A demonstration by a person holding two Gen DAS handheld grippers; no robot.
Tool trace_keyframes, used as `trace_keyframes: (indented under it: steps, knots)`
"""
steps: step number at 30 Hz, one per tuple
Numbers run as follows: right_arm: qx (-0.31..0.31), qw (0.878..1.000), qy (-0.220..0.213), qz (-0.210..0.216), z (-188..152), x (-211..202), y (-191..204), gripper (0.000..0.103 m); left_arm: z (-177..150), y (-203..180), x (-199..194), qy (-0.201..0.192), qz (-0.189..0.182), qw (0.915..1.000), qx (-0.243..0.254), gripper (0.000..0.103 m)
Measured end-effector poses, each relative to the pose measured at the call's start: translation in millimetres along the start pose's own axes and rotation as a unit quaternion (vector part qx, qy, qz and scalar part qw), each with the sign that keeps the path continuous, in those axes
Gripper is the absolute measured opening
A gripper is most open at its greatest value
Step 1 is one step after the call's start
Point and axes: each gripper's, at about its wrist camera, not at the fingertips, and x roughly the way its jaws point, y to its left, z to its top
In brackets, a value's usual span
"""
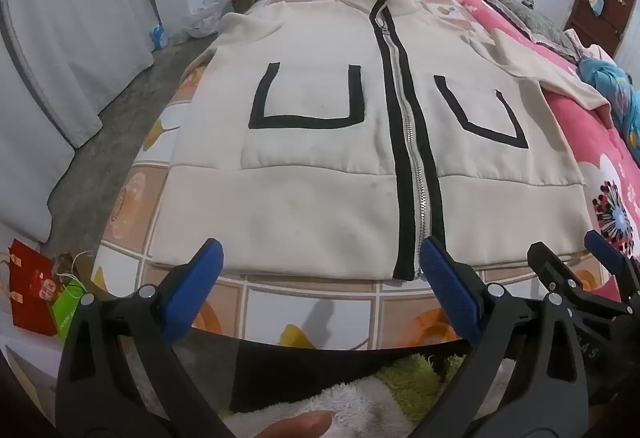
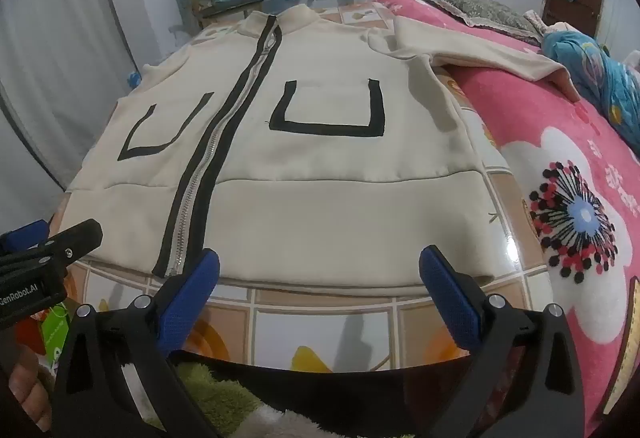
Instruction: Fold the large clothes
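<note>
Left wrist view shows the jacket (image 1: 320, 142) lying flat, zipped and front-up on a tiled worktop (image 1: 312, 302), its hem toward the camera and collar far away. The left hand-held gripper (image 1: 320, 266) hovers over the hem with jaws spread wide and nothing between them; the right hand-held gripper (image 2: 320, 272) does the same near the hem's right half, equally empty.

Folding has not begun, by the look of it. A clean first fold probably means each gripper pinching a hem corner, or one side seam, through both cloth layers, then lifting evenly so the zip (image 1: 412, 166) stays straight.

One sleeve (image 2: 480, 58) spills off the worktop onto the pink blanket (image 2: 560, 142), so it wants bringing in across the body first. The other sleeve is not clearly seen at the left edge. Bare tile shows in front of the hem, giving some room to pull toward; to the left the worktop drops to the floor (image 1: 92, 174).
</note>
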Motion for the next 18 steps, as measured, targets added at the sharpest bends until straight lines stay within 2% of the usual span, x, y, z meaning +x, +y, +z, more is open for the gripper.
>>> trace_keyframes:
  steps: [18]
  knots:
    - [-0.006, 1.0, 0.012, -0.007, -0.7, 6.0, 1.8, 0.097, 0.2, 0.2, 0.2, -0.002, -0.003, 1.0, -0.004, 0.095]
